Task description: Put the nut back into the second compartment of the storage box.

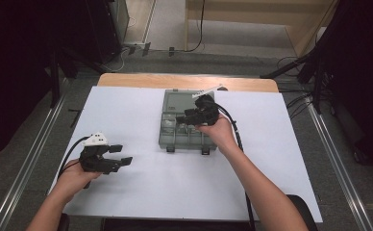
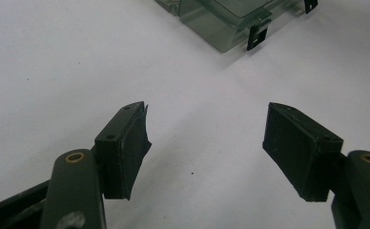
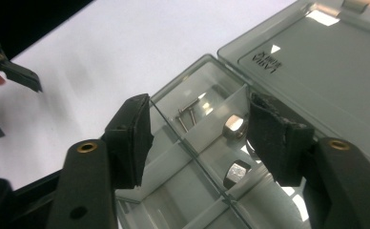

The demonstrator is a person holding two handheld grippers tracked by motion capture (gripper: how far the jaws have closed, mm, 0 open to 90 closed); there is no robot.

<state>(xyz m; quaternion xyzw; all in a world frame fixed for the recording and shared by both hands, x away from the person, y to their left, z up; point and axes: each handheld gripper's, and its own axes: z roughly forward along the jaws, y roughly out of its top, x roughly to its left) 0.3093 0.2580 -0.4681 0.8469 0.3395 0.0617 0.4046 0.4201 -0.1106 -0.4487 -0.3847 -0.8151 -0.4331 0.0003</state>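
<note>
Right gripper view, two hex nuts (image 3: 234, 126) and pins (image 3: 187, 116) inside open box (image 3: 312, 71)

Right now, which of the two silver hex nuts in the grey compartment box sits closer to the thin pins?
The farther silver hex nut, up beside the right gripper's right pad, across a divider from the thin pins; the other nut lies nearer the camera.
</note>
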